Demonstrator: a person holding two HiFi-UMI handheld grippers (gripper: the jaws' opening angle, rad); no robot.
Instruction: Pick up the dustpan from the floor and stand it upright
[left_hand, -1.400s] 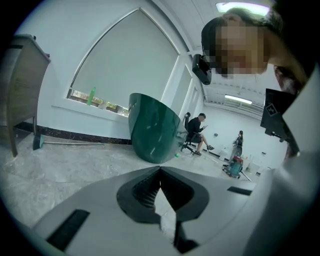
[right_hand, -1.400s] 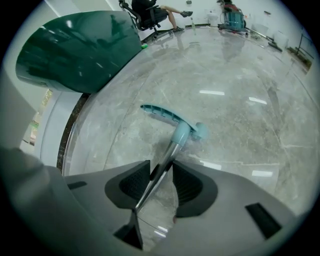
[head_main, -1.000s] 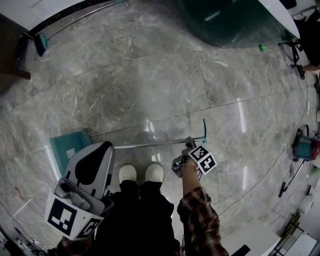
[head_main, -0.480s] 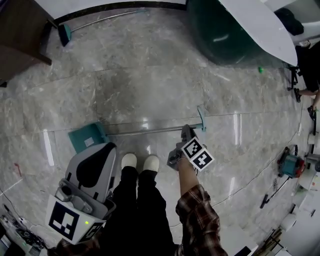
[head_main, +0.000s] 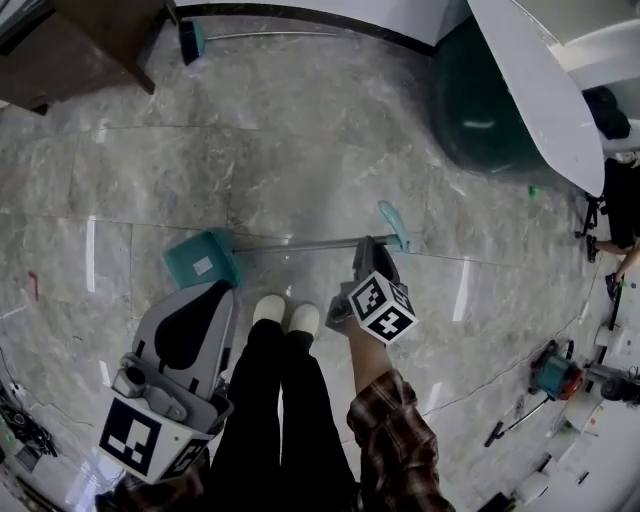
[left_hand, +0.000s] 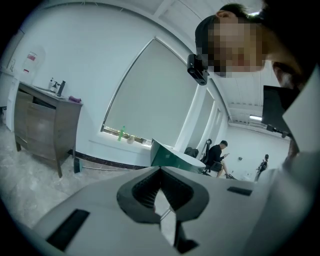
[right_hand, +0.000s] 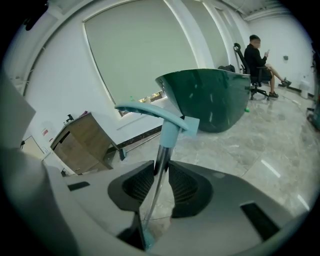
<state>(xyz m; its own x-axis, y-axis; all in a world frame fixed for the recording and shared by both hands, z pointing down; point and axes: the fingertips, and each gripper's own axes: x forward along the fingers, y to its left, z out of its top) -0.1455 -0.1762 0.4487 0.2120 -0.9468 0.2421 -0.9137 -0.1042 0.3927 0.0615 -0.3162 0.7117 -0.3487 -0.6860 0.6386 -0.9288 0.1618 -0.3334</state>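
The dustpan has a teal pan (head_main: 203, 258), a long metal pole (head_main: 300, 244) and a teal T-handle (head_main: 395, 225). My right gripper (head_main: 366, 252) holds the pole just below the handle. In the right gripper view the pole (right_hand: 161, 165) runs between the pads, which are closing on it, and the handle (right_hand: 155, 112) points up and away. I cannot tell whether the pan touches the floor. My left gripper (head_main: 214, 293) hangs at the lower left, beside the pan. Its tips (left_hand: 160, 172) meet, with nothing between them.
My white shoes (head_main: 286, 312) stand just below the pole. A teal broom (head_main: 190, 40) lies by the far wall next to a wooden cabinet (head_main: 80, 40). A dark green curved counter (head_main: 490, 100) fills the upper right. Tools (head_main: 555, 372) lie on the floor at right. A person (right_hand: 257, 52) sits beyond.
The right gripper has risen with the pole in it, and the dustpan has come along, its pan sliding closer to my feet. The left gripper has also lifted.
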